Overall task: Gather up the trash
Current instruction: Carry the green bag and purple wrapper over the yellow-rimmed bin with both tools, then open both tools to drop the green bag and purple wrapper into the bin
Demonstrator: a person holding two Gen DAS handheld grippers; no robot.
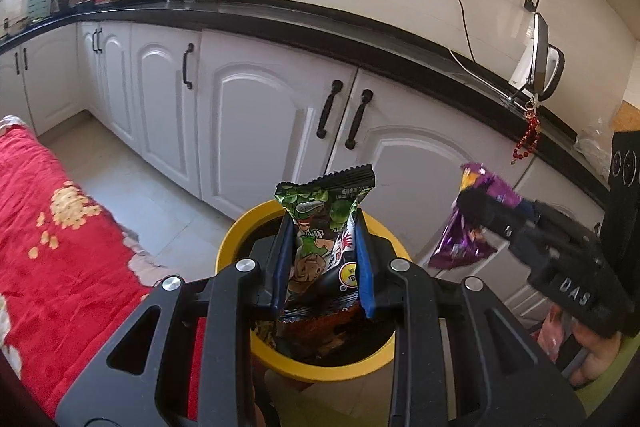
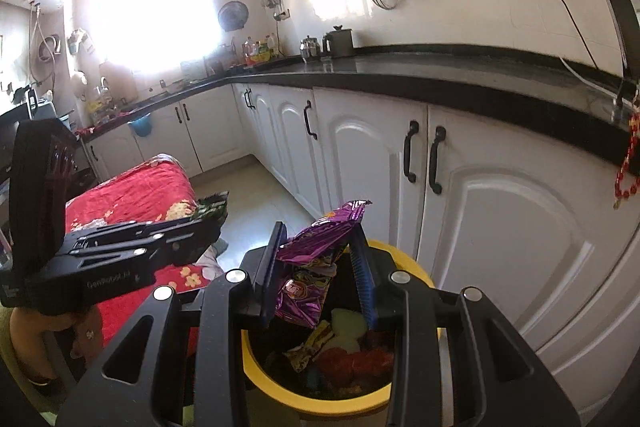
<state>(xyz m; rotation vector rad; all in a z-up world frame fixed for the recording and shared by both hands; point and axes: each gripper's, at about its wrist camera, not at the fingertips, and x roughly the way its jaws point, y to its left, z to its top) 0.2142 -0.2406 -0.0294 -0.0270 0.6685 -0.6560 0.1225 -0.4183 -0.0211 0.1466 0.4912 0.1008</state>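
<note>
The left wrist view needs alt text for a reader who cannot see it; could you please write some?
The left gripper holds a green snack wrapper upright above a yellow bin that already has trash in it. To the right, the right gripper holds a purple wrapper. Behind are white cabinets under a black counter, with a red cloth at left.

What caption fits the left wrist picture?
Left gripper holds a green snack wrapper above the yellow bin.

We see the tiled floor (image 1: 132, 187) carrying a yellow bin (image 1: 236, 231) beside a red-covered bed (image 1: 60, 227).
</note>
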